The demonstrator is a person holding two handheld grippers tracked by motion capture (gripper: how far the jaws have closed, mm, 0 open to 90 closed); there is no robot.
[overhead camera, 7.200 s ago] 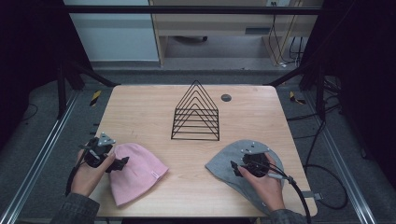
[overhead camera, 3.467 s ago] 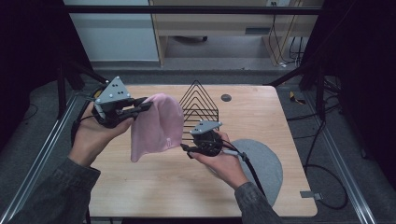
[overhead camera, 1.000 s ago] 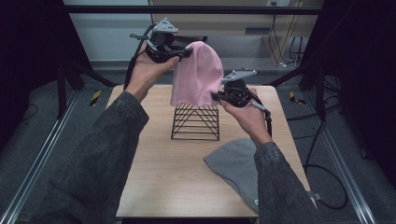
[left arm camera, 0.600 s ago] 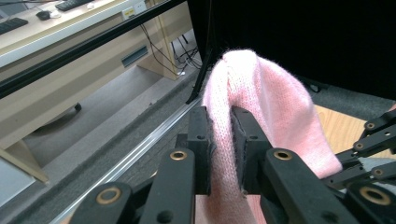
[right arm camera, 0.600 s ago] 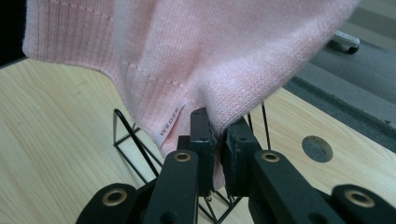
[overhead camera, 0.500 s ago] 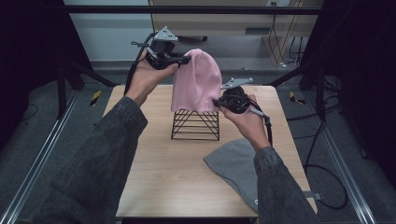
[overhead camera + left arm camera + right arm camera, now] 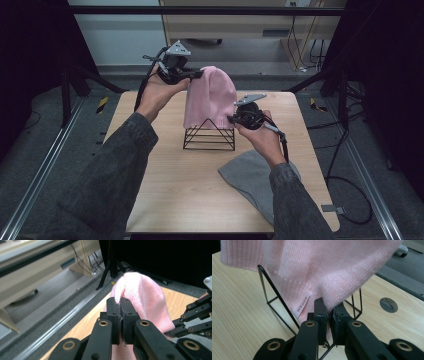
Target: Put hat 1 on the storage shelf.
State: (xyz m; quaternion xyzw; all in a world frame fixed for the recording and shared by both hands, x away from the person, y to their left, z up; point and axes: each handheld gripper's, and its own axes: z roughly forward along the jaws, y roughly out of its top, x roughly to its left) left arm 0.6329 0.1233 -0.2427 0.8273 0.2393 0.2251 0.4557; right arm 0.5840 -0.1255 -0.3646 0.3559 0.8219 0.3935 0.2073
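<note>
Descent is what has just changed: half a second ago the pink beanie [image 7: 210,97] hung clear above the black wire rack [image 7: 209,137], and now its lower edge drapes over the rack's peak. The left hand-held gripper [image 7: 196,75], whose jaws have just closed tighter, pinches the knit at the crown; the right hand-held gripper [image 7: 233,119] is clamped on the hem beside the label. Likely the beanie is about to settle fully onto the rack, with release next. The grey beanie [image 7: 250,177] lies on the surface [image 7: 165,195], near the person's right forearm.
</note>
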